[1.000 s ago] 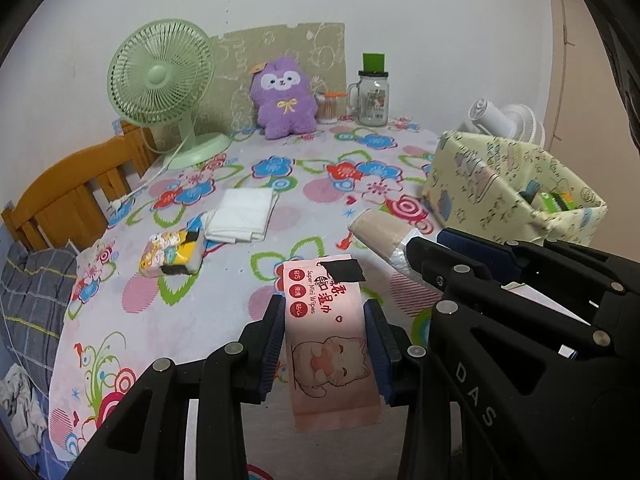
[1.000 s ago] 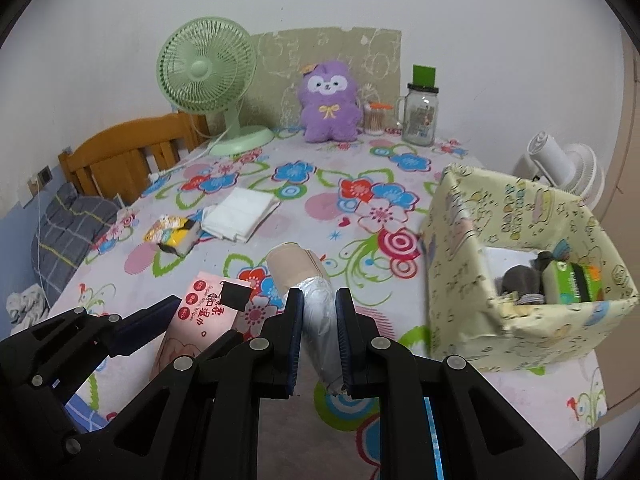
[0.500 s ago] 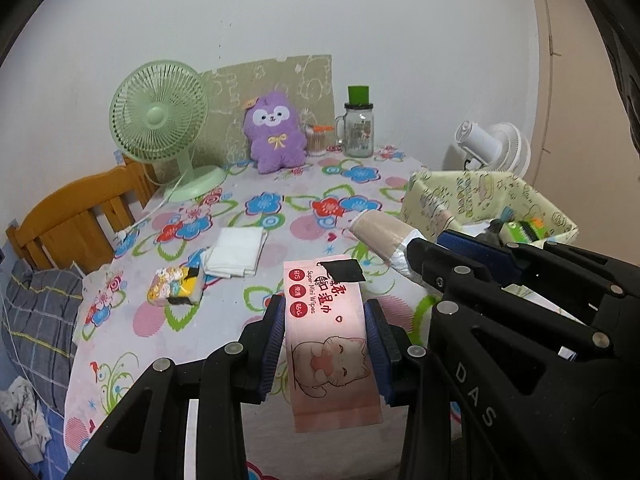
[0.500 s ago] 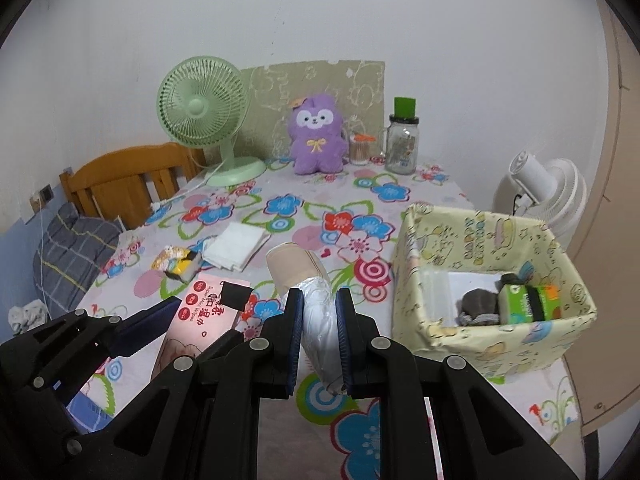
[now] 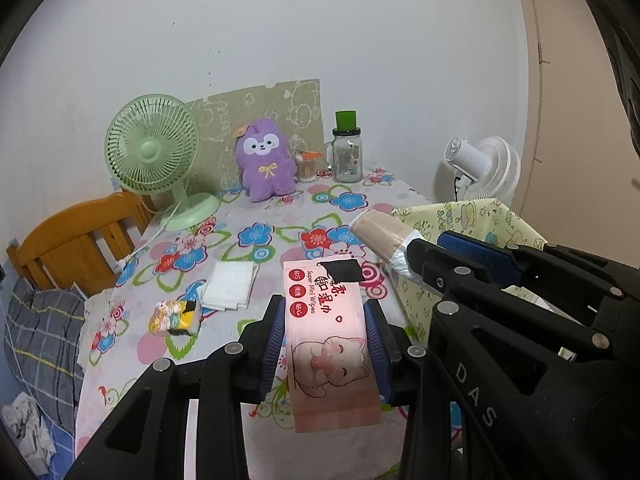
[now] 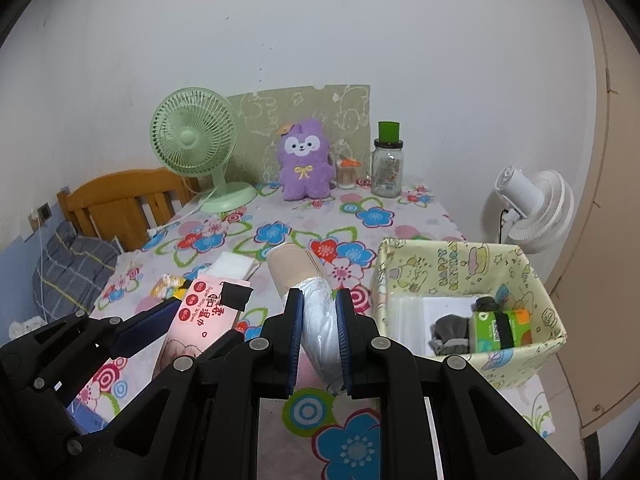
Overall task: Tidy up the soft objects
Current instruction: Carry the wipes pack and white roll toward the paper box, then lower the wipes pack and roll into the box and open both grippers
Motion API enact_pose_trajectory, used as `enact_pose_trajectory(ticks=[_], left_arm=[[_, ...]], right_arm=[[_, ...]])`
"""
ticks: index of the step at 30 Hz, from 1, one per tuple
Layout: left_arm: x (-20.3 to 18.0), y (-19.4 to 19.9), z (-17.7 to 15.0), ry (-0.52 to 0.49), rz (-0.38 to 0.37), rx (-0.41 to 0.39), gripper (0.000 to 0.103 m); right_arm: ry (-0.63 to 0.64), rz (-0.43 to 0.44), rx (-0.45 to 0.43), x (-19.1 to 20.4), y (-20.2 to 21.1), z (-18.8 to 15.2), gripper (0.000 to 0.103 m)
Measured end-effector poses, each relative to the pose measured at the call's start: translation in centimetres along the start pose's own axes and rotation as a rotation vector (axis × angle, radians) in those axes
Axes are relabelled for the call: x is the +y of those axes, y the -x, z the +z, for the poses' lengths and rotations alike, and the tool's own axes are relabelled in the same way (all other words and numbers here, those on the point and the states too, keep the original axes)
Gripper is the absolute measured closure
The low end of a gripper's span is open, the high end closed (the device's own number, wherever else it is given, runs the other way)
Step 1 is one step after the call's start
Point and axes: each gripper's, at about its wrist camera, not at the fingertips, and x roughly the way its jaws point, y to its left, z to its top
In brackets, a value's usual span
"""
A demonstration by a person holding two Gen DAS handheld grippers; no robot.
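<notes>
A pink wipes pack point(image 5: 326, 336) is pinched by the left hand-held gripper point(image 5: 325, 346), a wrapped roll point(image 6: 316, 316) by the right hand-held gripper point(image 6: 318, 334), both raised, presumably for the fabric box point(image 6: 460, 264) at right.

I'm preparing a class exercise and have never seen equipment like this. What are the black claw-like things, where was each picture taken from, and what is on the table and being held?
The black claws are two hand-held grippers, each with a wide-angle camera looking along its blue-padded fingers. No robot arm is involved; a person carries them.

In the left camera's view, the left gripper is shut on a pink flat pack of wet wipes. In the right camera's view, the right gripper is shut on a beige roll in clear plastic wrap.

On the flower-patterned tablecloth lie a white folded cloth and a small yellow tissue packet. At the far end stand a green desk fan, a purple plush toy and a glass jar with a green lid. The yellow fabric storage box already holds a few items.
</notes>
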Motion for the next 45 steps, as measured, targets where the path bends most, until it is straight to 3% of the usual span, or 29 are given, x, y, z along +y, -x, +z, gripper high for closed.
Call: enact_pose_trajectory(ticks=[25,45], left_arm=[[-5.3,-2.5,4.3,-0.063,-0.031,-0.024,0.063],[-11.0,-9.0,7.6,-0.145,-0.105,0.020,0.062]], right_arm=[[-0.053,-0.074,-0.016,-7.3,-1.1,2.7,0.083],[-0.135,-0.151,0.012,-15.0,-5.7,3.5,0.083]])
